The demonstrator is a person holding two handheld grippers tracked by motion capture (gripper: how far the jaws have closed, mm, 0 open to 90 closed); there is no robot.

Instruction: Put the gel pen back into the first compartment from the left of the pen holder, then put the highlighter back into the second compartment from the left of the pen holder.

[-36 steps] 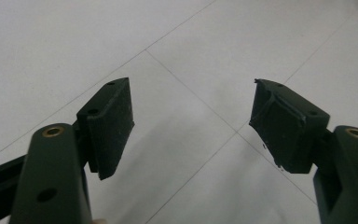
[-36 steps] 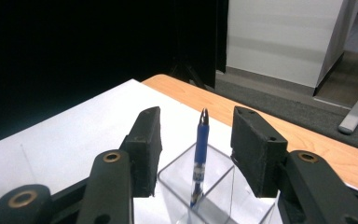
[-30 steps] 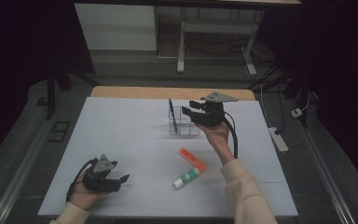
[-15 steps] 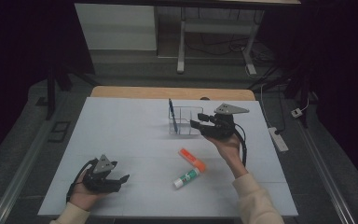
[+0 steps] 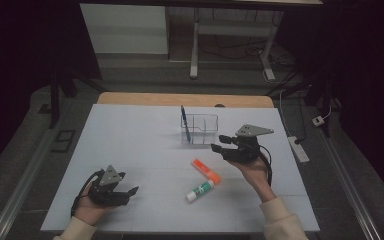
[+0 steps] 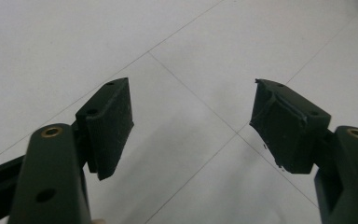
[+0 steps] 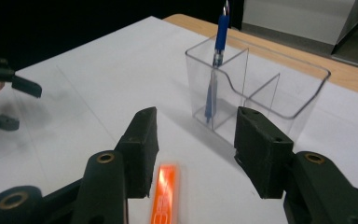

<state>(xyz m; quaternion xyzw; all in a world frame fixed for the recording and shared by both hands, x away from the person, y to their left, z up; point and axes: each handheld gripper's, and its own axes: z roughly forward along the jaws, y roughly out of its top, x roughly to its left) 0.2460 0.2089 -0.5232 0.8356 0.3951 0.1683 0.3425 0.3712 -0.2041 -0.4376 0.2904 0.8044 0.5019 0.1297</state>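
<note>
The orange marker (image 7: 164,196) is cut off by the bottom edge.

Your white tabletop (image 5: 145,145) shows a bare wooden strip (image 5: 185,99) along its far edge. Beyond it you face a grey floor (image 5: 130,75), the white legs of another desk (image 5: 194,45) and a pale panel (image 5: 125,27). A power strip (image 5: 298,148) lies at your right. The surroundings are dark.

High view looks down; gripper views skim close (sharing the table (image 5: 130,140)).
</note>
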